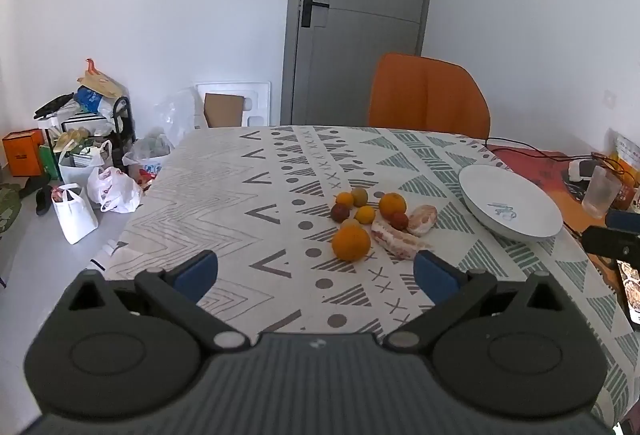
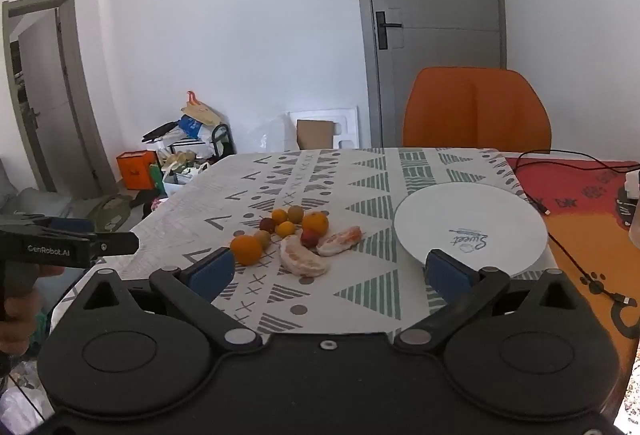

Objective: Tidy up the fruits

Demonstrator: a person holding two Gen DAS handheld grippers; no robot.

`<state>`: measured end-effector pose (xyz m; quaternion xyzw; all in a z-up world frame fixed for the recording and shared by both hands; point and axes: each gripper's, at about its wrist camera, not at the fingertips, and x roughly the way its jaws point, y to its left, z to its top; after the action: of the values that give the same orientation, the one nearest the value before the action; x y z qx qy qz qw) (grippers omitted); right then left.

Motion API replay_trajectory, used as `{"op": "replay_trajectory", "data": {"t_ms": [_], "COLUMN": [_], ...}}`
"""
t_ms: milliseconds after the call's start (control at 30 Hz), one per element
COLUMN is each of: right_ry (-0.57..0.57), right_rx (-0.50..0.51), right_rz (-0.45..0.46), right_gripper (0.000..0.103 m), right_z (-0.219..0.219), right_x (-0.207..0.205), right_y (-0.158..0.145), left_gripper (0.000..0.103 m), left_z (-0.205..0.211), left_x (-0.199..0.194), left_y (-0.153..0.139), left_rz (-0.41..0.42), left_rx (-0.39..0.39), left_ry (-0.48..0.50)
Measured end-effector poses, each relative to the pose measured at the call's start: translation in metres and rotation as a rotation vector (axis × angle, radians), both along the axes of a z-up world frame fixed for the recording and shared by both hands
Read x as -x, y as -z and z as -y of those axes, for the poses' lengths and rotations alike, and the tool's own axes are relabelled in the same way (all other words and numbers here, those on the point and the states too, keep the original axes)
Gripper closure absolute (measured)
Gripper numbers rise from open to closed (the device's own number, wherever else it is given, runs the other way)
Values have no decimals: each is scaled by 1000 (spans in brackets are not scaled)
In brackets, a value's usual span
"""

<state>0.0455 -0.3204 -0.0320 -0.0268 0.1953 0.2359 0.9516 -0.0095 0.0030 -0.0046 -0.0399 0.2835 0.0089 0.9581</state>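
The left gripper point(image 1: 316, 277) hangs above the near edge of the patterned tablecloth point(image 1: 224, 195), its blue-padded jaws spread wide with nothing between them. Only the right wrist view shows this gripper from outside point(image 2: 116, 242), at the far left, with the person's hand point(image 2: 16, 319) on its handle. Mid-table lies the fruit cluster: a large orange point(image 1: 351, 243) nearest, a second orange point(image 1: 392, 205) behind it, small yellow, dark red and greenish fruits between them, and two peeled citrus pieces point(image 1: 398, 239) on the right side of the pile. Right of the fruit sits an empty white plate point(image 1: 508, 203); its printed lettering is legible only in the right wrist view point(image 2: 472, 239). The right gripper point(image 2: 330, 273) is also spread wide, holding nothing, its right pad over the plate's near rim. The left view alone shows a clear glass point(image 1: 600, 193) at the far right
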Motion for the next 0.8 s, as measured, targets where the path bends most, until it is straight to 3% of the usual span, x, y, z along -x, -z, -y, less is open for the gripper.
{"op": "replay_trajectory", "data": {"t_ms": [800], "right_ry": [12], "right_rx": [4], "right_rz": [-22], "right_gripper": [0], "right_z": [-4], "right_x": [-1], "right_y": [10], "left_gripper": [0], "left_z": [-6], "left_x": [3], "left_y": [0], "left_rz": [6], "left_rx": [0], "left_ry": [-10]}}
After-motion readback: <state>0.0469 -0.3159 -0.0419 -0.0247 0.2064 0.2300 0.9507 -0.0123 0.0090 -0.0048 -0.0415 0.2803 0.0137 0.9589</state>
